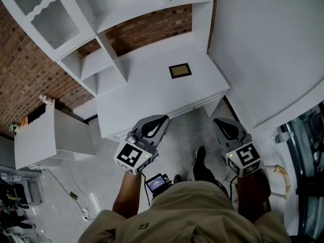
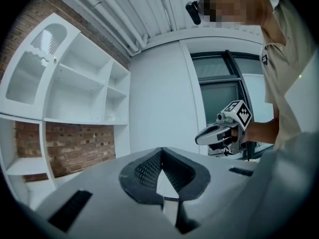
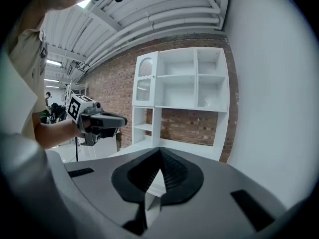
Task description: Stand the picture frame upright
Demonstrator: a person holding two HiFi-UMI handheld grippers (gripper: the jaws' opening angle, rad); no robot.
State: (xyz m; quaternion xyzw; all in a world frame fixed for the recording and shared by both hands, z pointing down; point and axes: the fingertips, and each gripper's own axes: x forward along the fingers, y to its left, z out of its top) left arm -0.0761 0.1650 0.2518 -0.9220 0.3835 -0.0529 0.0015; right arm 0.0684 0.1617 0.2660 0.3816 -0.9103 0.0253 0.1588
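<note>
White desk (image 1: 147, 90) bears the frame (image 1: 180, 71) lying flat, far right; left gripper (image 1: 160, 120) and right gripper (image 1: 220, 122), both pressed together and empty, should spread before pinching its edge.

White counter (image 1: 142, 92) here, bare nearly all over, and one small dark-edged picture frame (image 1: 180, 71) lying flat toward its right end.

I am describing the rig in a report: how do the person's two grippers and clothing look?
The left gripper and the right gripper both have smooth light-grey shells, with black ribbed pads inside. Each carries a white cube printed with black square markers. The person wears a beige short-sleeved shirt.
</note>
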